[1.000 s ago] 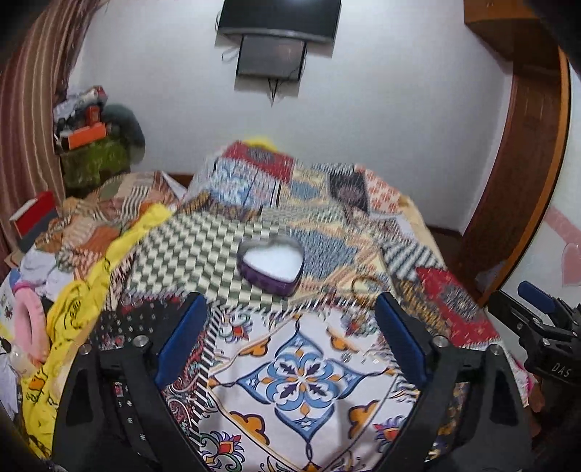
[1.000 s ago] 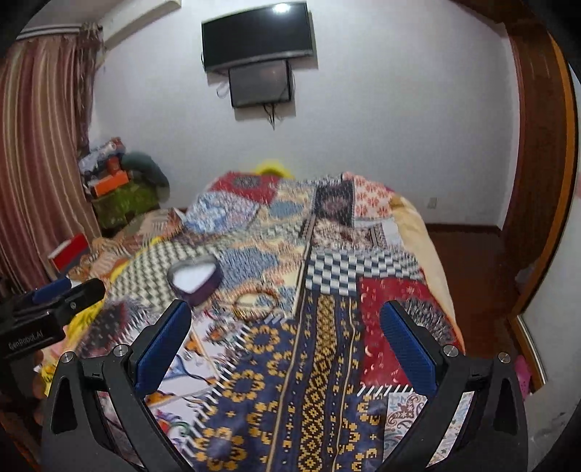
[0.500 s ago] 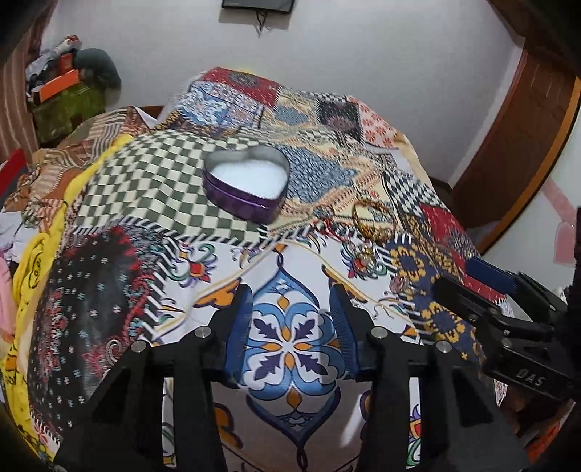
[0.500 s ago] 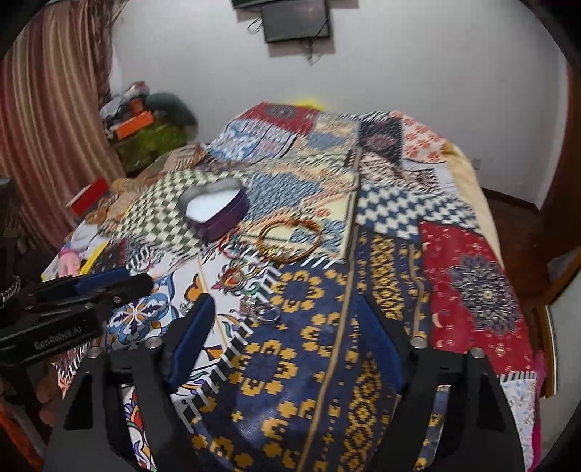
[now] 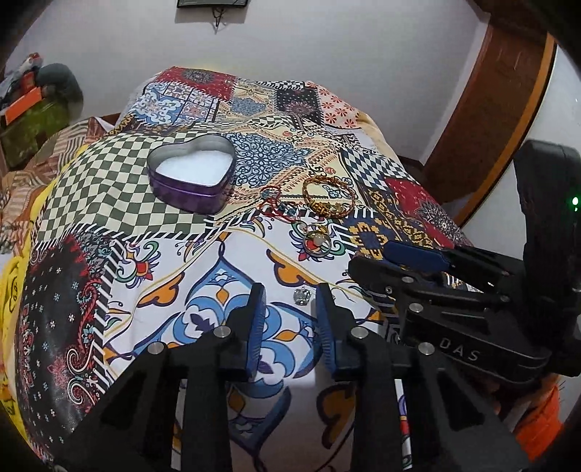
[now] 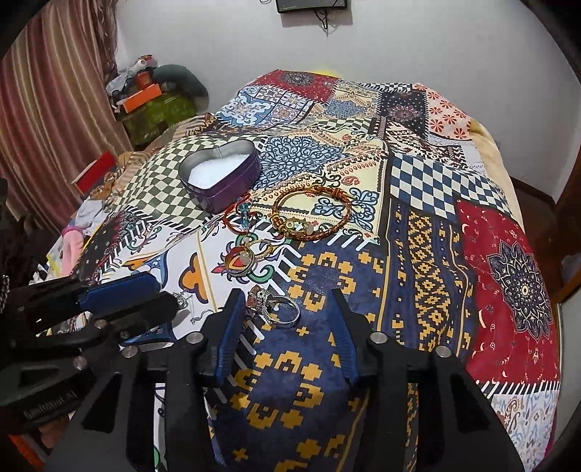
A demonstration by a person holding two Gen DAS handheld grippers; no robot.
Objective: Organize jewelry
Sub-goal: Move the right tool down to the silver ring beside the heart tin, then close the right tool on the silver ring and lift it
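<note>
Now | both grippers dropped low, narrowed since 1 s ago | left gripper (image 5: 287,323) empty, crown charm (image 5: 302,295) just ahead | right gripper (image 6: 287,326) empty, part-open at silver ring (image 6: 277,306) | heart tin (image 5: 191,177) beyond both, unfilled | pickups imminent

a bedroom in a home: a bed (image 6: 483,225) fills most of the view, spread with a bright patchwork-print cover (image 5: 203,287). a striped curtain (image 6: 51,119) hangs at one side, a dark flat screen (image 6: 312,5) is mounted on the white wall, and a wooden door frame (image 5: 497,98) stands at the other side. boxes and soft clutter (image 6: 152,94) are piled in the corner beside the bed.
</note>
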